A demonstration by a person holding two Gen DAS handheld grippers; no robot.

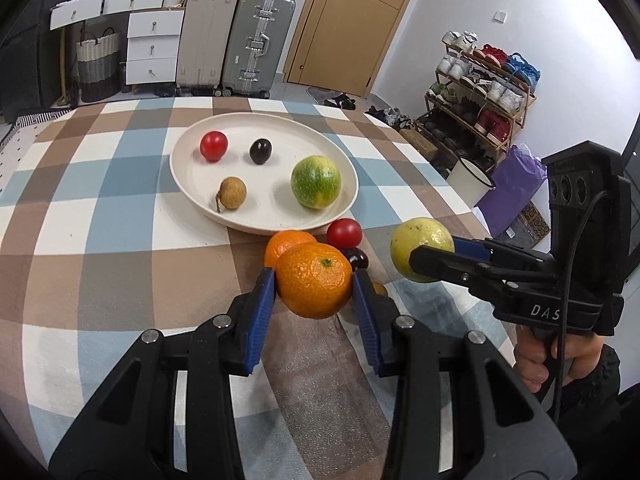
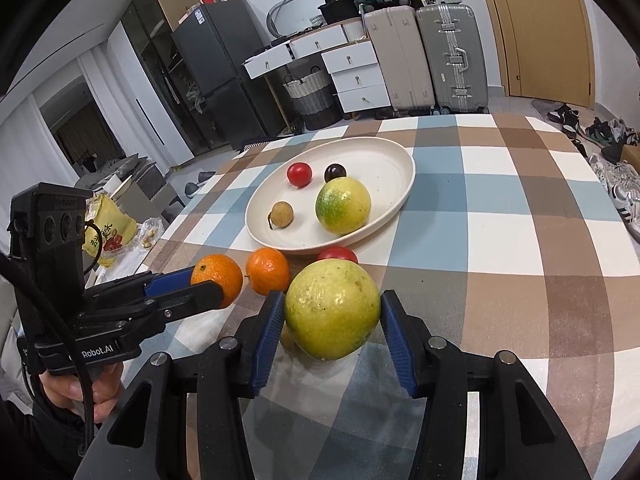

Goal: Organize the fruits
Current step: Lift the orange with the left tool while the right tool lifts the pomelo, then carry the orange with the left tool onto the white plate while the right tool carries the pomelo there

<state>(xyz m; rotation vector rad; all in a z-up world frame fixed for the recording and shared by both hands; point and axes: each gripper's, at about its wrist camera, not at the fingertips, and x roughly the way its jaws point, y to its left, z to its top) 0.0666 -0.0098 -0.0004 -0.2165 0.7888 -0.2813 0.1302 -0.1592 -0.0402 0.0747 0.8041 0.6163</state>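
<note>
My left gripper (image 1: 314, 286) is shut on an orange mandarin (image 1: 316, 280), held just above the checked tablecloth. My right gripper (image 2: 332, 316) is shut on a yellow-green round fruit (image 2: 332, 308), also off the cloth; in the left wrist view it hangs at the right. A white plate (image 1: 272, 204) beyond them holds a red tomato (image 1: 214, 146), a dark plum-like fruit (image 1: 261, 151), a brown longan (image 1: 232, 193) and a green citrus (image 1: 316, 182). A second mandarin (image 1: 285, 242), another red tomato (image 1: 345, 233) and a dark fruit (image 1: 357, 258) lie by the plate's near rim.
The table (image 2: 520, 240) has open cloth to the right of the plate and to the left in the left wrist view. A small brown fruit (image 1: 380, 289) peeks from behind my left gripper's right finger. Suitcases, white drawers and a shoe rack (image 1: 480, 92) stand beyond the table.
</note>
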